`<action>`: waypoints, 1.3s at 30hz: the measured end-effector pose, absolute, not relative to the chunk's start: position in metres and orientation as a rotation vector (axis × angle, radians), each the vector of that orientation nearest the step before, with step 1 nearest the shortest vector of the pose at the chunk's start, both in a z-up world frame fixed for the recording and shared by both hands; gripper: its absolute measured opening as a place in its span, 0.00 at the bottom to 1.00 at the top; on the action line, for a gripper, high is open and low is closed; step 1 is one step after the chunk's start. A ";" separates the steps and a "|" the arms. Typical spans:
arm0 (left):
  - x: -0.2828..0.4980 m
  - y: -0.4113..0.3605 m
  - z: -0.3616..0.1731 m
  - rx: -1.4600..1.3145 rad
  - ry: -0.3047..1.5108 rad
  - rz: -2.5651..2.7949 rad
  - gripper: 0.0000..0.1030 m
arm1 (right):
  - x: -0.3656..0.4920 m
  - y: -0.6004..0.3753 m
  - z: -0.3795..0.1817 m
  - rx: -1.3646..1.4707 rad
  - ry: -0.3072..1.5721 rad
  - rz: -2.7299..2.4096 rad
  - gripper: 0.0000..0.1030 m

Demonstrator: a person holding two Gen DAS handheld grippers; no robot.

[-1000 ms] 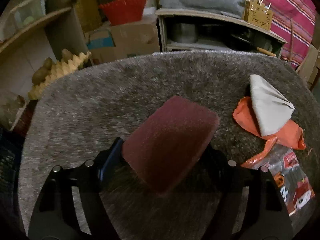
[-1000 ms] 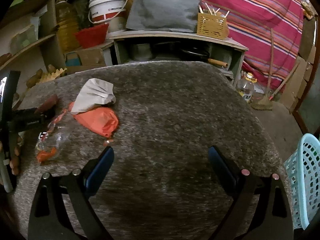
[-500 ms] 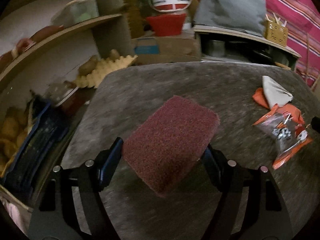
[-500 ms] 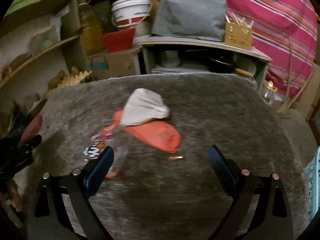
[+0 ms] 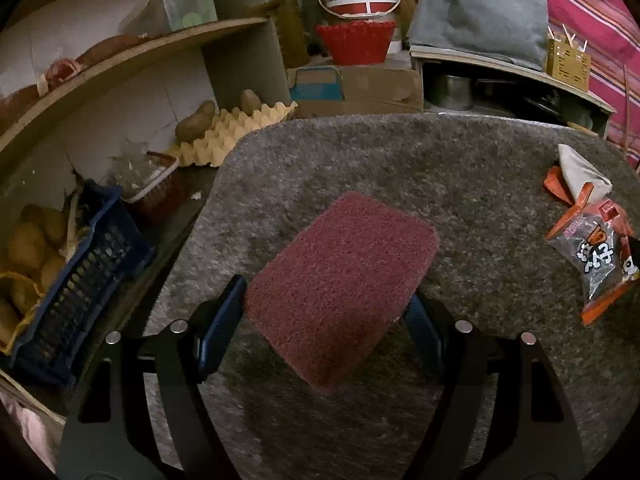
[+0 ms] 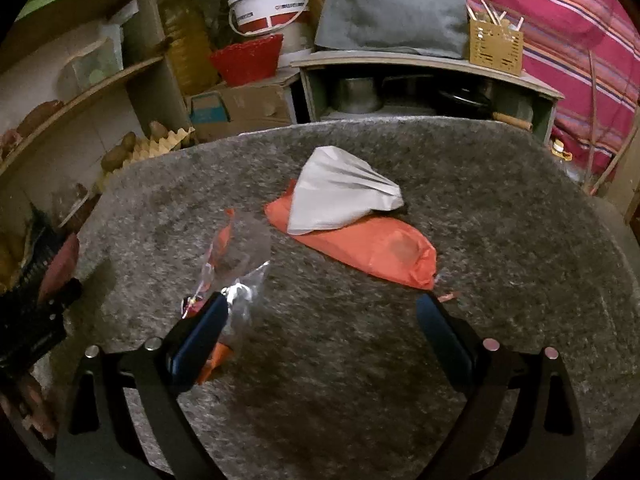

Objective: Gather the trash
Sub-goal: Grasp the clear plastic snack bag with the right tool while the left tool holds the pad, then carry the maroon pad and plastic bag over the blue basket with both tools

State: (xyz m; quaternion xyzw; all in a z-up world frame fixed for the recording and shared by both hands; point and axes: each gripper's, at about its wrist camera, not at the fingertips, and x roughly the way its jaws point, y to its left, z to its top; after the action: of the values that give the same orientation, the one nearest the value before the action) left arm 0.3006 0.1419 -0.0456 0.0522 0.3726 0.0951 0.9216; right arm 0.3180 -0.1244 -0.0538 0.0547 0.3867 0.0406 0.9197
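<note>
My left gripper (image 5: 324, 312) is shut on a maroon scouring pad (image 5: 344, 280), held tilted above the grey fuzzy table cover (image 5: 400, 160) near its left edge. Far right in that view lie a white crumpled paper (image 5: 580, 172), an orange bag (image 5: 556, 184) and a clear printed snack wrapper (image 5: 596, 256). My right gripper (image 6: 322, 308) stands open over the table with nothing between its fingers. Just beyond it lie the white paper (image 6: 340, 196) on the orange bag (image 6: 380, 252). The clear wrapper (image 6: 236, 264) lies partly behind its left finger. The left gripper with the pad (image 6: 60, 264) shows at the left edge.
Left of the table stand a blue crate (image 5: 80, 272) of potatoes, an egg tray (image 5: 232, 128) and curved shelves. Behind the table are a cardboard box (image 6: 240, 108), a red basket (image 6: 248, 58), a white bucket (image 6: 268, 4) and a low shelf (image 6: 424, 64) with pots.
The left gripper has carried the pad leftward to the table's left edge, so the trash now sits far right in its view. The right gripper has swung left over the trash; the light blue basket has left its view.
</note>
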 end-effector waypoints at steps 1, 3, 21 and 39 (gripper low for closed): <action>0.301 0.142 -0.044 0.106 0.762 0.196 0.72 | 0.318 -0.123 -0.054 0.115 0.795 0.090 0.89; 0.300 0.145 -0.041 0.090 0.758 0.189 0.72 | 0.319 -0.120 -0.054 0.119 0.802 0.117 0.76; 0.288 0.113 -0.007 0.062 0.691 0.166 0.72 | 0.289 -0.169 -0.027 0.127 0.741 0.172 0.01; 0.257 -0.088 0.014 0.133 0.594 -0.104 0.72 | 0.192 -0.382 0.018 0.255 0.627 -0.115 0.01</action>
State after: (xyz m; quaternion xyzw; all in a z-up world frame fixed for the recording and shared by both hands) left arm 0.2567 -0.0878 0.0140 0.0656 0.2925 -0.0512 0.9526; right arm 0.1915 -0.3823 0.0181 0.1248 0.3072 -0.0562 0.9417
